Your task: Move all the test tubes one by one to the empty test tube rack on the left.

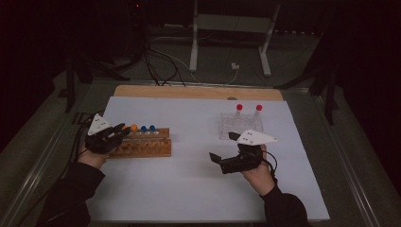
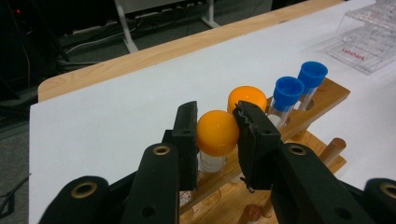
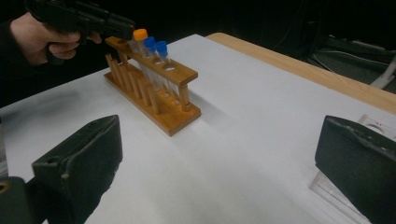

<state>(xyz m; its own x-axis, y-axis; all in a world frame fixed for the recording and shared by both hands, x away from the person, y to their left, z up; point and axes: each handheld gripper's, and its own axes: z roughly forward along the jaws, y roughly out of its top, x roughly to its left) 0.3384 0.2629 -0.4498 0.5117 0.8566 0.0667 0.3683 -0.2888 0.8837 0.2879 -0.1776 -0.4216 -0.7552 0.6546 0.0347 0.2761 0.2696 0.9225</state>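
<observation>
A wooden tube rack (image 1: 142, 147) stands at the table's left and holds two orange-capped tubes and two blue-capped tubes (image 2: 288, 91). My left gripper (image 2: 217, 140) is shut on the cap of the nearer orange-capped tube (image 2: 217, 133), which still sits in its hole at the rack's end. The second orange cap (image 2: 247, 95) rises just behind it. In the high view the left gripper (image 1: 124, 130) covers the rack's left end. My right gripper (image 1: 222, 146) stands open at the table's right with nothing between its pads (image 3: 84, 158), pointing toward the rack (image 3: 154, 98).
A clear plastic rack (image 1: 241, 125) with two red-capped tubes (image 1: 239, 108) stands behind the right gripper. White sheet (image 1: 189, 179) covers the table; a wooden edge (image 1: 198, 92) runs along the far side. Cables and a metal stand lie beyond on the floor.
</observation>
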